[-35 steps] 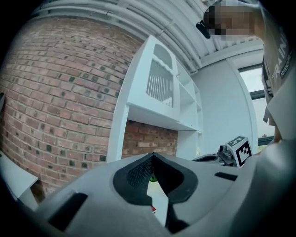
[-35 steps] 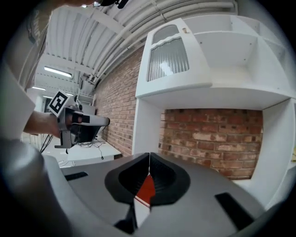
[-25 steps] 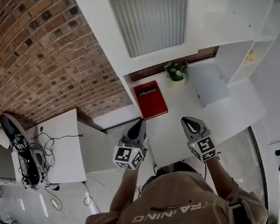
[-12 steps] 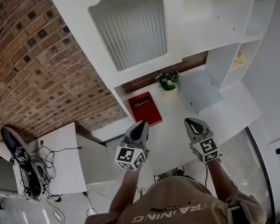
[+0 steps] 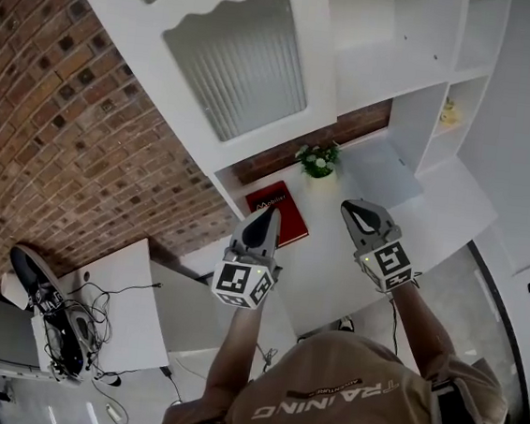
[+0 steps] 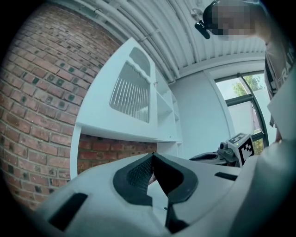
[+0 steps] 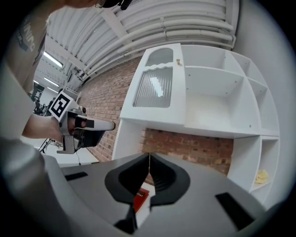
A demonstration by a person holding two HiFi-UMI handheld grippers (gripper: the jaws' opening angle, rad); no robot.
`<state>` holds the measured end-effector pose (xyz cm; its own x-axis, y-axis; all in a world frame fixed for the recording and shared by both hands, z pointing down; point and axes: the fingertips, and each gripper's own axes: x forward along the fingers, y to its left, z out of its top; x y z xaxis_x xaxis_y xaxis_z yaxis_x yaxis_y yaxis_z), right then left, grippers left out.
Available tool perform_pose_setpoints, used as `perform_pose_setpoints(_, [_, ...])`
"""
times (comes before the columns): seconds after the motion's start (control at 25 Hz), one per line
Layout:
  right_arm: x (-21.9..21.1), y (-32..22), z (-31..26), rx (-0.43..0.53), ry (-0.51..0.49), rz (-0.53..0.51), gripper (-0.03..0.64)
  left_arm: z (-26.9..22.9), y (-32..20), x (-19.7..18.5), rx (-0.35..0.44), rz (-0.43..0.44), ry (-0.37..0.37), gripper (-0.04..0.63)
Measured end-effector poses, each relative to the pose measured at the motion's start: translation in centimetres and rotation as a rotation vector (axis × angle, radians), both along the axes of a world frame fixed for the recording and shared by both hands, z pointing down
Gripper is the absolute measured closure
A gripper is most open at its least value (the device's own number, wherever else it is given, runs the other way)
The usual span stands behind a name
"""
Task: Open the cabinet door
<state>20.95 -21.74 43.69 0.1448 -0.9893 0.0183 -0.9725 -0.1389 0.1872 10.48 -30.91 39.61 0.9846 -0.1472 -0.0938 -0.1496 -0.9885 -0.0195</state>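
The white cabinet door [image 5: 238, 62] with its ribbed glass pane hangs shut above the desk, left of the open shelves. The right gripper view shows the door [image 7: 155, 88] with a small knob [image 7: 178, 61] at its upper right edge. My left gripper [image 5: 267, 214] is held level over the desk, below the door, jaws shut and holding nothing [image 6: 153, 156]. To its right, my right gripper [image 5: 348, 207] is also level, shut and holding nothing [image 7: 149, 155]. Both are well short of the door and touch nothing.
On the white desk [image 5: 335, 261] lie a red book [image 5: 277, 210], a small potted plant [image 5: 317, 159] and a grey pad [image 5: 383, 167]. Open white shelves [image 5: 424, 44] stand to the right, a brick wall [image 5: 61, 91] to the left. A side table [image 5: 95, 301] carries cables.
Both grippers have risen over the desk toward the cabinet, still shut. The head view has tilted up, so more of the door and its scalloped top shows.
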Motion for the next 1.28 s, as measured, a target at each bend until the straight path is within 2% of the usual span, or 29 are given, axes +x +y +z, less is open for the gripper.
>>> perform_pose_setpoints(0.28, [1.3,-1.3,-7.5,0.095,0.115,0.015,0.601,-4.8,-0.4,0.7,0.079,0.004,0.038,0.587])
perform_pose_setpoints(0.48, [2.5,-1.6,-12.7,0.161,0.171,0.040,0.601,-9.3,-0.5,1.5,0.127,0.025,0.109,0.587])
perform_pose_setpoints(0.68, [2.6,-1.7,-18.1,0.221,0.247,0.039,0.601,-12.6,-0.5,1.9,0.177,0.030,0.136,0.588])
perform_pose_setpoints(0.92, [2.4,-1.4,-23.9,0.320,0.287,0.035,0.601,-16.5,0.3,2.9,0.232,0.055,0.176,0.586])
perform_pose_setpoints(1.12, [2.4,-1.5,-28.5,0.371,0.359,0.036,0.601,-18.8,0.7,3.5,0.289,0.067,0.189,0.586])
perform_pose_setpoints(1.28, [2.3,-1.5,-32.1,0.410,0.408,0.041,0.601,-19.3,0.6,3.4,0.295,0.060,0.191,0.587])
